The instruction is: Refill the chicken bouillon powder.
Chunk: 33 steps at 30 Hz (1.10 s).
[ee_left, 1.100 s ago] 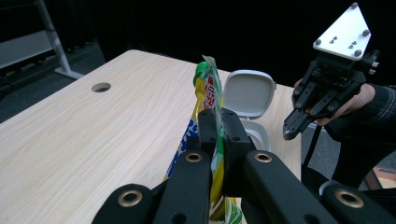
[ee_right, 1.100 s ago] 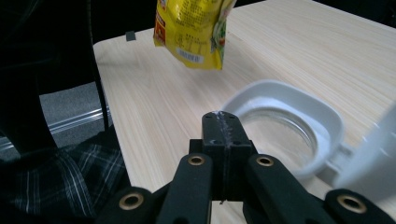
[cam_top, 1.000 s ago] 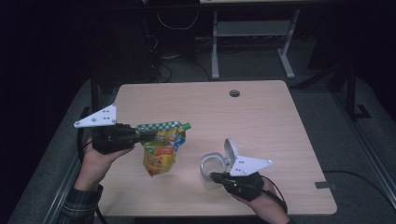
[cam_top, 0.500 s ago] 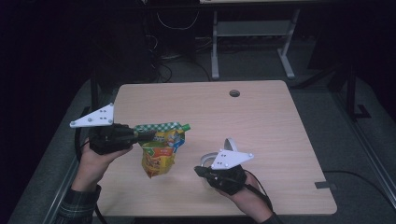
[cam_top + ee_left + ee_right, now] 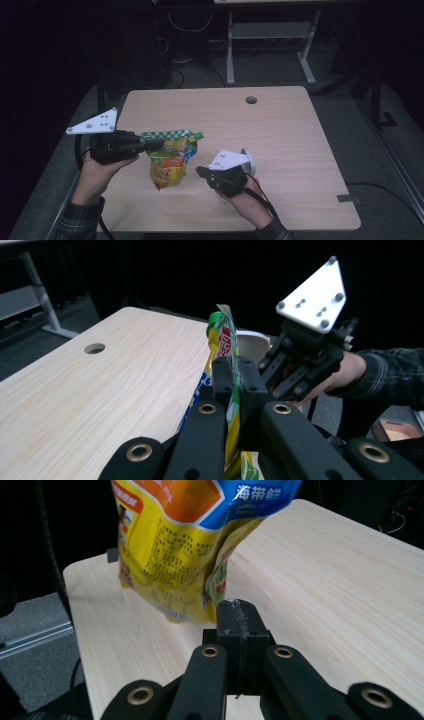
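While the snack bag (image 5: 171,165) is clamped (top edge) by the left gripper (image 5: 152,145), the right gripper (image 5: 200,172) is kept clenched, empty, beside it.

Table: light wood-grain top (image 5: 280,125), rounded corners, round cable hole (image 5: 251,100) near the far edge.
Floor: dark grey carpet (image 5: 345,95); black cables (image 5: 175,75) lie beyond the far-left corner.
Far furniture: pale metal frame (image 5: 270,32) with splayed feet.
Light: dim, far side and walls in darkness.
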### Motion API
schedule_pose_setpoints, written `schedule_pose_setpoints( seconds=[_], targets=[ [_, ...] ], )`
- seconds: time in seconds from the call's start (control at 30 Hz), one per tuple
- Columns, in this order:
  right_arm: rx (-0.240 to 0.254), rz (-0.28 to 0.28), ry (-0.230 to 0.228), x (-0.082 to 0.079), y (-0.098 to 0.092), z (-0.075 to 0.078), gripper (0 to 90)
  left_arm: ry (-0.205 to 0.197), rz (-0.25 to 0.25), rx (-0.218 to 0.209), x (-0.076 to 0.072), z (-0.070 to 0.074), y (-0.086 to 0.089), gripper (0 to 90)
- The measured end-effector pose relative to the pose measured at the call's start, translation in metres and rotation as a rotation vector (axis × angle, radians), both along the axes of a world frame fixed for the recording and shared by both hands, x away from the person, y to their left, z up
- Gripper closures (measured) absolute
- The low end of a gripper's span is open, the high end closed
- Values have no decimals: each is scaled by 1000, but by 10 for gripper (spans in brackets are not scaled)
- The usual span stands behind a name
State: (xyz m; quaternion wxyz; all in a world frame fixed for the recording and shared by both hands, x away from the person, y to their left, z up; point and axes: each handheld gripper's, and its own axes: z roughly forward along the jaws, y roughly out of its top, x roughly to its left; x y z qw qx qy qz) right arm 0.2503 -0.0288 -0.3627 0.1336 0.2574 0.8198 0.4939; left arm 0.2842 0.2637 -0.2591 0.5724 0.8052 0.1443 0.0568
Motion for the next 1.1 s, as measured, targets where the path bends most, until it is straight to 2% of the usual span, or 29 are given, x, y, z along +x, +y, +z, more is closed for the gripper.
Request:
schedule_pose_setpoints(
  seconds=[0.23, 0.53, 0.67, 0.73, 0.83, 0.9, 1.03, 1.1],
  targets=[
    [10, -24, -15, 9, 14, 2, 898, 13, -37, -22, 1, 11, -3, 899],
    [31, -61, -21, 13, 18, 1, 897, 13, -68, -37, -1, 18, -14, 899],
    [43, -63, -32, 13, 19, -1, 897, 19, -69, -50, 0, 20, -19, 899],
    [44, -58, -23, 11, 20, -2, 897, 22, -75, -52, 0, 21, -22, 899],
    [48, -60, -32, 10, 21, -4, 898, 17, -73, -50, 0, 23, -27, 899],
    [62, -54, -41, 11, 21, -6, 897, 28, -75, -54, 1, 24, -28, 898],
    [57, -38, -47, 8, 26, -9, 897, 36, -73, -51, 2, 25, -33, 898],
    [62, -32, -65, 6, 29, -11, 897, 37, -70, -52, 3, 26, -35, 898]
  ],
)
